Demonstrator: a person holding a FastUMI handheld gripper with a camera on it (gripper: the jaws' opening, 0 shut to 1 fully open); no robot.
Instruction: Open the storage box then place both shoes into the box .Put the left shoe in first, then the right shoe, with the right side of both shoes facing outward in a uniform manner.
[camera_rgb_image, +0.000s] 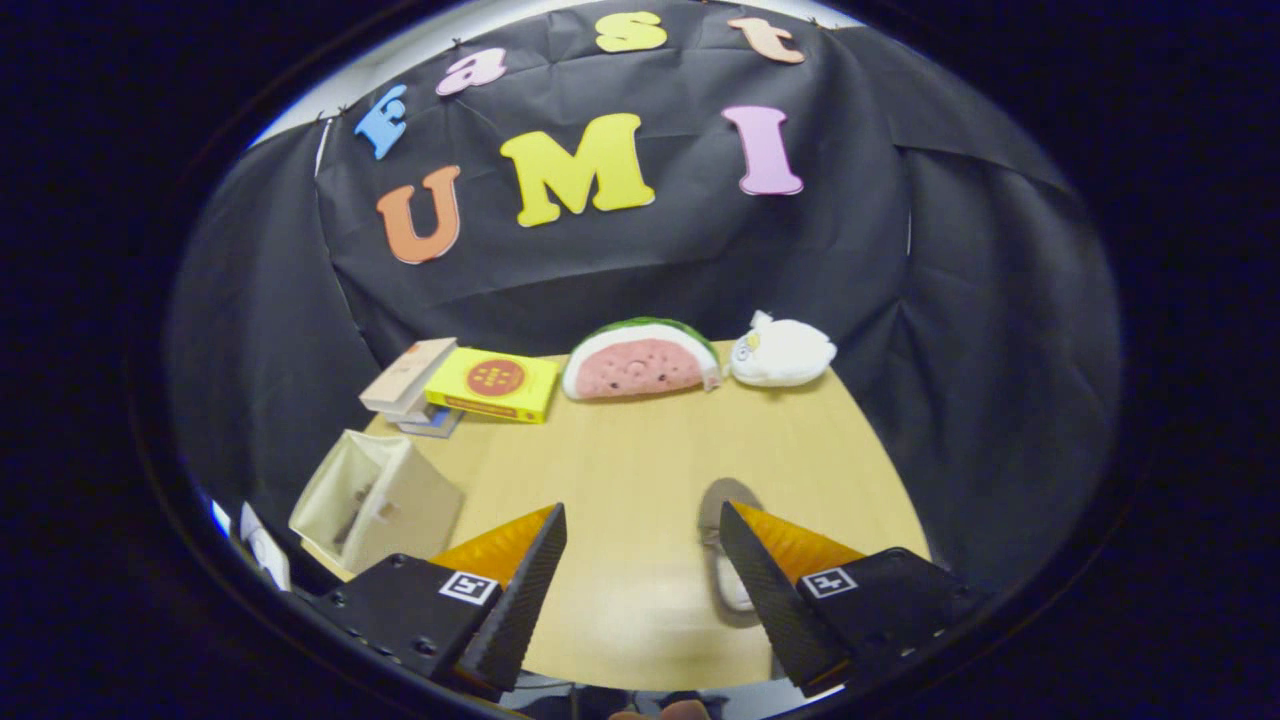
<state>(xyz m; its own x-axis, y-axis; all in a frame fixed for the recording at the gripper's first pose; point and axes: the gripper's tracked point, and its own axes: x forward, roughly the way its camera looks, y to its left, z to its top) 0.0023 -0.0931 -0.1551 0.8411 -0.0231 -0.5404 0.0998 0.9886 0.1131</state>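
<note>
1. Leftmost, a pale fabric storage box (375, 500) sits at the near left corner of the bench (640, 450), beside and a little beyond the left finger. Its top faces the camera and looks open; something dark lies inside, though I cannot tell what.
2. Behind the box, at the far left of the bench, a small stack of books (410, 390) lies tilted, and a yellow box with a red round mark (493, 384) leans on it, touching its right side.
3. Next along the far edge stands a plush watermelon slice (640, 362), pink face toward the camera, green rind on top.
4. Just right of the slice, nearly touching it, lies a white plush toy (782, 352).
5. Nearer in, the hand-held gripper (642, 545) hovers over the bare middle of the bench with its fingers spread wide apart and nothing between them.
6. A shoe (728, 545) with a grey upper and a white toe lies on the bench just beside the inner edge of the right finger, which hides part of it. It rests well apart from the storage box, on the other side of the gripper. Whether it is the left or right shoe I cannot tell.
</note>
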